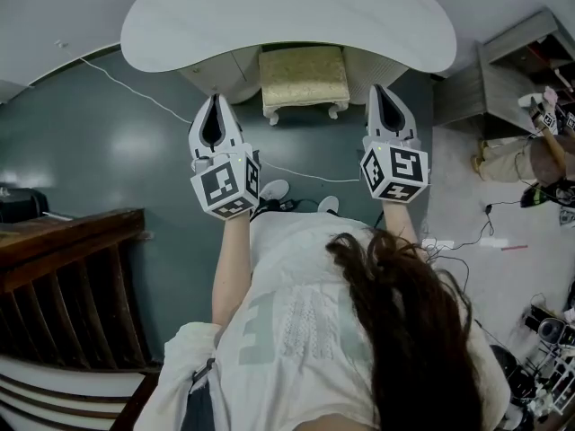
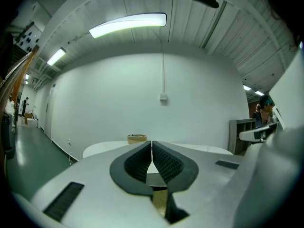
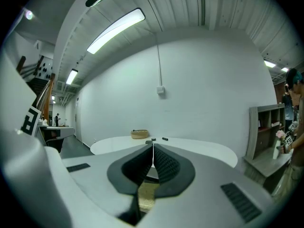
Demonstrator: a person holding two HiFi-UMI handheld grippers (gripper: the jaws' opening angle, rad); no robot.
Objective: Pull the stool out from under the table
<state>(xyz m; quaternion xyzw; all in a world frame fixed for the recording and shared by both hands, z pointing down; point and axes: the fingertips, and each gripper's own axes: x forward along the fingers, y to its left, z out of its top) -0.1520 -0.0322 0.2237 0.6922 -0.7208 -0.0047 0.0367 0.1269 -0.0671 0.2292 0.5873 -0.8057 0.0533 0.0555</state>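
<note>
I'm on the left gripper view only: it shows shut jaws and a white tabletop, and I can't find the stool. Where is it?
Observer: The stool is tucked partly under the white table. Its cushioned front end sticks out toward the person.
Operator: Where is my gripper relative to it?
Observer: In the head view the left gripper hangs near the stool's left front corner, not touching it.
Operator: And the other one?
Observer: The right gripper is off the stool's right front corner, jaws together with nothing between them.
</note>
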